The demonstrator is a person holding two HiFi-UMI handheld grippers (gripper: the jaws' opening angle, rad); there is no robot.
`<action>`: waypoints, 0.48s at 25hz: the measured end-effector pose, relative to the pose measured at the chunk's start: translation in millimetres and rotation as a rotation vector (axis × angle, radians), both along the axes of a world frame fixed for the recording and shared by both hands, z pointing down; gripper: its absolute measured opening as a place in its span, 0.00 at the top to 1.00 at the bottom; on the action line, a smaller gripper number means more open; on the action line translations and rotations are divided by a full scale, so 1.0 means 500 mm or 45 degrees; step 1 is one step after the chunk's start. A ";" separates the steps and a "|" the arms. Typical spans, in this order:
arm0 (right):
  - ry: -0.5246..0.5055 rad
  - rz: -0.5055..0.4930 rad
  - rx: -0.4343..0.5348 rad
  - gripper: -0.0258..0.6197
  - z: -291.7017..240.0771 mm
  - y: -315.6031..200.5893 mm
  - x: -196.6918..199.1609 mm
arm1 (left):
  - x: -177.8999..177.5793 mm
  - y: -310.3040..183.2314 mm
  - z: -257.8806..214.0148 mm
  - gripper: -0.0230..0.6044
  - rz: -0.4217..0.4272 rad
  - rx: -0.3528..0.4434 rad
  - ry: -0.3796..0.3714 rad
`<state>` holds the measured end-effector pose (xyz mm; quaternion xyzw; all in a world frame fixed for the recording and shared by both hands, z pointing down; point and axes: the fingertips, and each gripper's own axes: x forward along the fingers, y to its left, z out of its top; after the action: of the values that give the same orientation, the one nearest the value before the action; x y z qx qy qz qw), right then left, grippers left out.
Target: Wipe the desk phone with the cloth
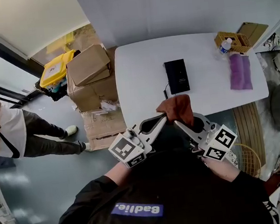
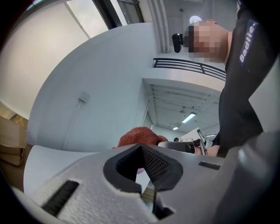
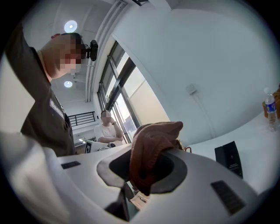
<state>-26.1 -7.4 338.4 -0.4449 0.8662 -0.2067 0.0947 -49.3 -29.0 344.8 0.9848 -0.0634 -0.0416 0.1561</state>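
Observation:
The black desk phone (image 1: 176,75) lies flat on the white table (image 1: 136,74), its cord trailing toward the near edge; it also shows in the right gripper view as a dark slab (image 3: 227,158). A rust-brown cloth (image 1: 177,108) hangs bunched above the table's near edge. My right gripper (image 1: 177,122) is shut on the cloth (image 3: 151,146), which drapes over its jaws (image 3: 140,175). My left gripper (image 1: 163,117) points at the cloth from the left with its jaws together (image 2: 146,181) and nothing seen between them; the cloth (image 2: 138,136) sits just beyond its tips.
A purple cloth (image 1: 240,71) and a wicker basket (image 1: 233,39) with a water bottle (image 1: 225,46) sit at the table's right end. Cardboard boxes (image 1: 90,77) and a yellow bin (image 1: 56,69) stand left of the table. A person (image 1: 13,132) stands at far left.

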 end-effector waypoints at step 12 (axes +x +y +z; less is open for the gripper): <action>-0.026 -0.147 -0.023 0.82 0.021 -0.102 0.131 | 0.101 -0.087 0.015 0.95 -0.171 -0.016 -0.051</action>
<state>39.6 -58.6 349.0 -0.3930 0.8875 -0.2243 0.0875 1.0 -72.3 352.0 0.9780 -0.1328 -0.0321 0.1577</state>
